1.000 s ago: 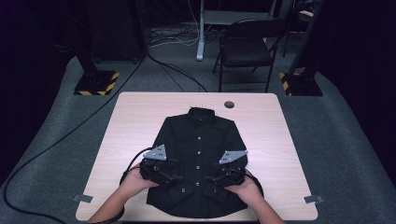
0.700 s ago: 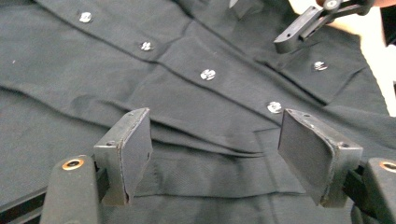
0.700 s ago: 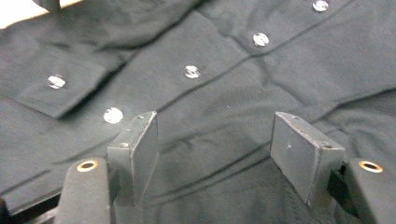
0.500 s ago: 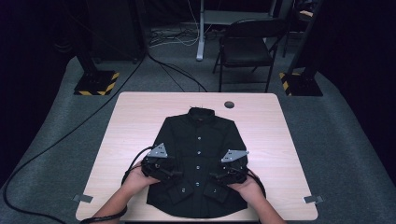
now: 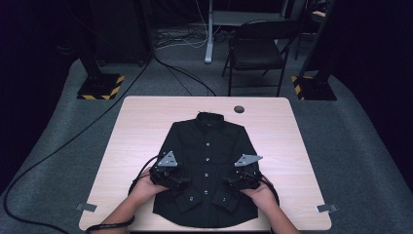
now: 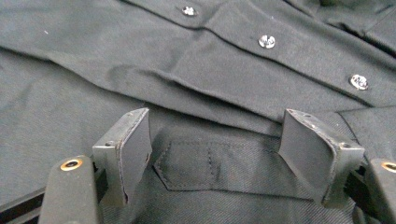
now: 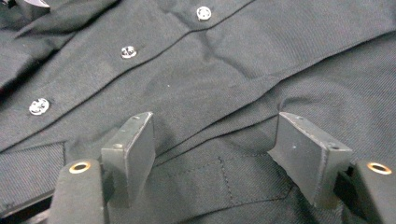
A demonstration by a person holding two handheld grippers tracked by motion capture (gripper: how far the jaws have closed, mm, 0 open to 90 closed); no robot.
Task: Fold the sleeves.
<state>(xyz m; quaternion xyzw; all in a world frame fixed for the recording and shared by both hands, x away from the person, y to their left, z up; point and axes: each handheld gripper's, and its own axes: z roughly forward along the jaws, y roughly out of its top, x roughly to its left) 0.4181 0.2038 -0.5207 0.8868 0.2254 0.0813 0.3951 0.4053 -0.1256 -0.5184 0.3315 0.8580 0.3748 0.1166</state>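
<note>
Black shirt (image 5: pixel 207 165) lies flat on the wooden table (image 5: pixel 141 122), front up, collar at the far side, button row down the centre, sleeves folded across the lower front.

Left gripper (image 5: pixel 181 182): low over the shirt's lower left part, near the folded sleeve. In the left gripper view, jaws stand wide, one each side of a stitched cuff tab (image 6: pixel 212 163); fabric lies betw. them, pads do not press on it. Three buttons show beyond, e.g. centre button (image 6: pixel 266 41).

Right gripper (image 5: pixel 229 182): low over the lower right part, approx. level w/ the left one. Jaws have just been opening; they stand wide, w/ a stitched cuff section (image 7: pixel 219 179) betw. them, not clamped. Pads (image 7: pixel 140 154) sit at or just above the cloth; contact cannot be told.

Folding chair (image 5: pixel 258 48) stands beyond the table, well apart.
</note>
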